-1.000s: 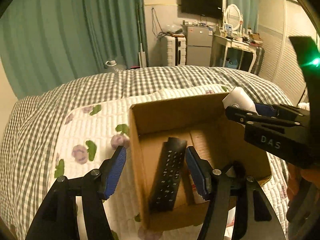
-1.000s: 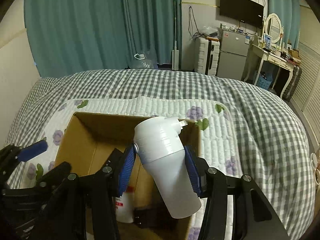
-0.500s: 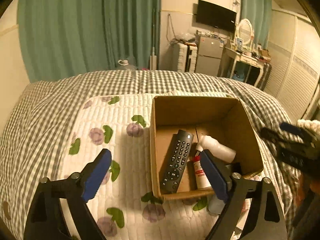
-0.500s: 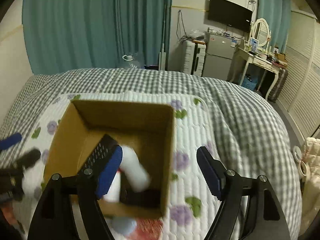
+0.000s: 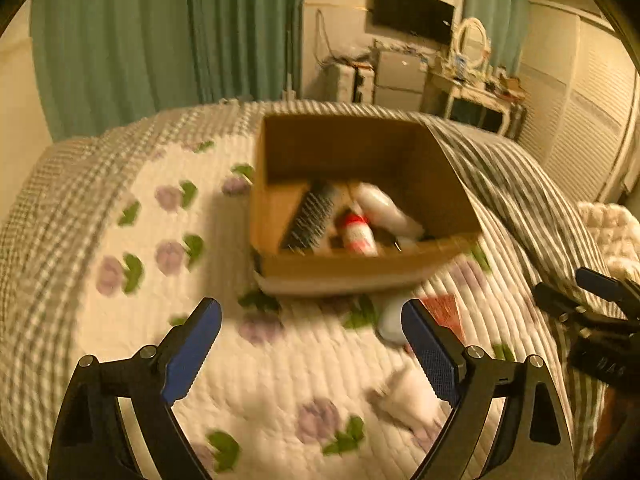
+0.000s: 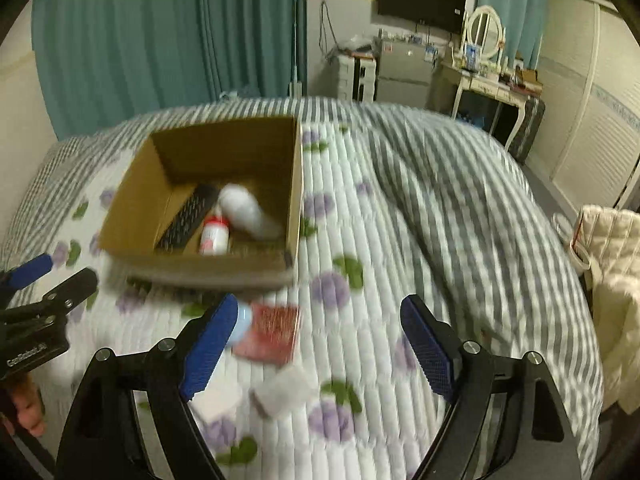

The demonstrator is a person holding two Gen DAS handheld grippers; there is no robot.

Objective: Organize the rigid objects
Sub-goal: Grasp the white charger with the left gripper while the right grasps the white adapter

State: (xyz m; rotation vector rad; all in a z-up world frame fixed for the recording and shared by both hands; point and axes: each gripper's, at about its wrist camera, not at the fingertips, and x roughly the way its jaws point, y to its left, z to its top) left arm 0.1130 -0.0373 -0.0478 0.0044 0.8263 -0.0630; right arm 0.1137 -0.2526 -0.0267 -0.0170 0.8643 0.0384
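Observation:
An open cardboard box (image 5: pixel 360 272) (image 6: pixel 296 184) stands on the quilted bed. Inside lie a black remote (image 5: pixel 310 218) (image 6: pixel 186 216), a small red-and-white bottle (image 5: pixel 358 234) (image 6: pixel 214 234) and a white bottle (image 5: pixel 386 208) (image 6: pixel 248 210). In front of the box on the quilt lie a red packet (image 6: pixel 272 332) (image 5: pixel 440 308), a pale blue round item (image 6: pixel 242 322) and blurred white items (image 6: pixel 286 394) (image 5: pixel 408 394). My left gripper (image 5: pixel 312 356) is open and empty, pulled back from the box. My right gripper (image 6: pixel 316 354) is open and empty above the red packet.
The floral quilt (image 5: pixel 140 280) lies over a grey checked bedspread (image 6: pixel 460 200). Teal curtains, a TV, a small fridge (image 6: pixel 404 68) and a dressing table stand at the far wall. A cream padded item (image 6: pixel 608 280) sits right of the bed.
My right gripper let the white bottle go into the box and opened. Both grippers drew back from the box, bringing the loose items on the quilt into view.

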